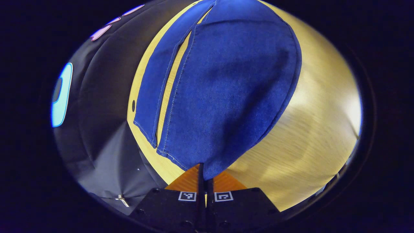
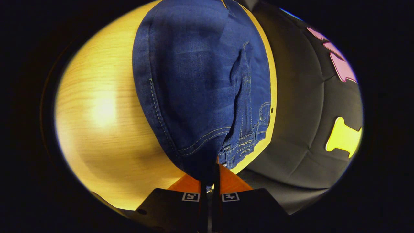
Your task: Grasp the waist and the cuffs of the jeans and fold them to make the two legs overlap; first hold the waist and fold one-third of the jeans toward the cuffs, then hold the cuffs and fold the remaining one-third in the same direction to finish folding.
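- The left hand-held gripper (image 1: 204, 174) has its fingers drawn together on the hem of the jeans (image 1: 223, 97) at the cuff end; the denim corner runs straight down into the narrow slot between them, so I judge it clamped on the cloth.
- The right hand-held gripper (image 2: 212, 173) is likewise closed on the jeans (image 2: 197, 84) at the waist end, where the waistband (image 2: 245, 144) with its belt loops and stitching bunches just beside the fingers.
- The jeans lie on the table (image 1: 310, 129), long axis running from one gripper to the other: each view looks straight along the garment from its own end, the cloth stretching away ahead of the fingers.
- In the left gripper view one leg lies over most of the other, with a strip of the lower leg (image 1: 152, 94) and a thin slit of table showing beside it, toward the table's far edge by the booth wall (image 1: 97, 106).
- The legs look nearly overlapped, not yet exactly.
- The next fold, as I judge it, turns on the waist end: the right gripper holds it and must carry it along the long axis toward the cuffs, while the left pins the cuff end near its table edge.
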